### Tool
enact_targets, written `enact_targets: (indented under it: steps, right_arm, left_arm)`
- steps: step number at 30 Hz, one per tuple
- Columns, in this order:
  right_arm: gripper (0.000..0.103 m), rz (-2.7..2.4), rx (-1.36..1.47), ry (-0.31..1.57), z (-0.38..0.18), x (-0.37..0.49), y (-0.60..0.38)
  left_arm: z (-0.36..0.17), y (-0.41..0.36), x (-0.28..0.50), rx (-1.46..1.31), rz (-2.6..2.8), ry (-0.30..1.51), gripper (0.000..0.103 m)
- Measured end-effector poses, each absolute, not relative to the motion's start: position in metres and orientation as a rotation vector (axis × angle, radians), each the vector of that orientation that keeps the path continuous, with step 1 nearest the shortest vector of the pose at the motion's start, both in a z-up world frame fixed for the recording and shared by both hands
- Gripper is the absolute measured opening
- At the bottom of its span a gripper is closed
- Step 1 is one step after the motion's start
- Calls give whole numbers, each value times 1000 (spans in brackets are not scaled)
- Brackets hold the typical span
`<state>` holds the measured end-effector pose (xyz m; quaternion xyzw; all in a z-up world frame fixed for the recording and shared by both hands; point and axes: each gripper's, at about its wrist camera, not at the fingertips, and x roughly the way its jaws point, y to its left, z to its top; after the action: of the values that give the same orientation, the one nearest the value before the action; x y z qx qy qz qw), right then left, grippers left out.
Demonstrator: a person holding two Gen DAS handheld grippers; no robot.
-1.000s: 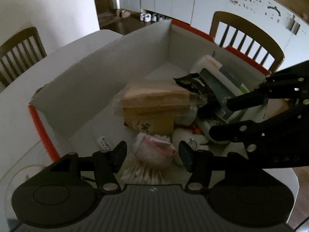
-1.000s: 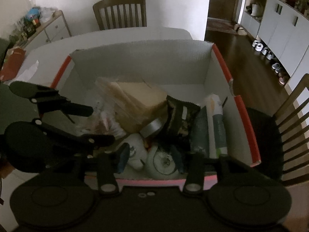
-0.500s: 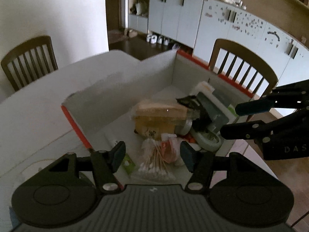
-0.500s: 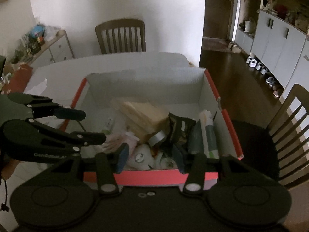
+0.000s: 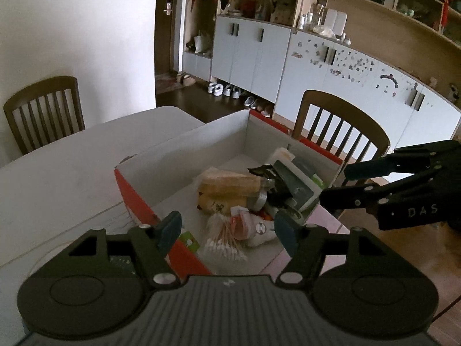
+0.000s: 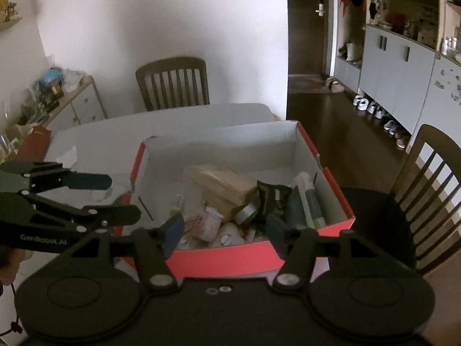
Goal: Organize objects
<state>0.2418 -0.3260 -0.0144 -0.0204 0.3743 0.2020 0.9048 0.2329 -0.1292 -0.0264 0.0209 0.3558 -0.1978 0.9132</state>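
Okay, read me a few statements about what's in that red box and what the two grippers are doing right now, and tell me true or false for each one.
1. The red box sits on the white table. True.
2. The left hand-held gripper is clamped on the cotton swabs. False: its jaws are opening with nothing between them; the swabs lie in the box.
3. A green and white tube lies along the box's right wall in the right wrist view. True.
4. The box is closed with a lid. False: it is open on top, its contents showing.
5. The right hand-held gripper holds the dark snack packet. False: its jaws are opening, empty; the packet is in the box.
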Motion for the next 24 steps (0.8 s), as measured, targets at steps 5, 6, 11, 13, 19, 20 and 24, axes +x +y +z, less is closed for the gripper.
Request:
enact_targets:
  steps: [5,6,11,13,19,20,24]
  right_arm:
    - [71,400,-22,746,-10,225,-320]
    - [74,397,-18,739,-9,221,-319]
    - [84,392,6,713,-6,205,-312]
    - [86,384,13,699,-4,200,-308]
    - [101,388,37,642,2,182,-299]
    - [102,390,43,632,3,178,-298]
    - [103,393,58,609,8,166,-294]
  left_arm:
    - [-23,-117,222,23,-410,724,81]
    - [-23,-114,220,19,-411,721,82]
    - [-22,-101,209,30,-413,695,92]
    - [-21,-96,206,27,-419,689,103]
    - [-14,-84,192,18,-434,644,103]
    - [-13,-82,190,18,-435,636,103]
    - [-8,-76,181,14,-441,610,103]
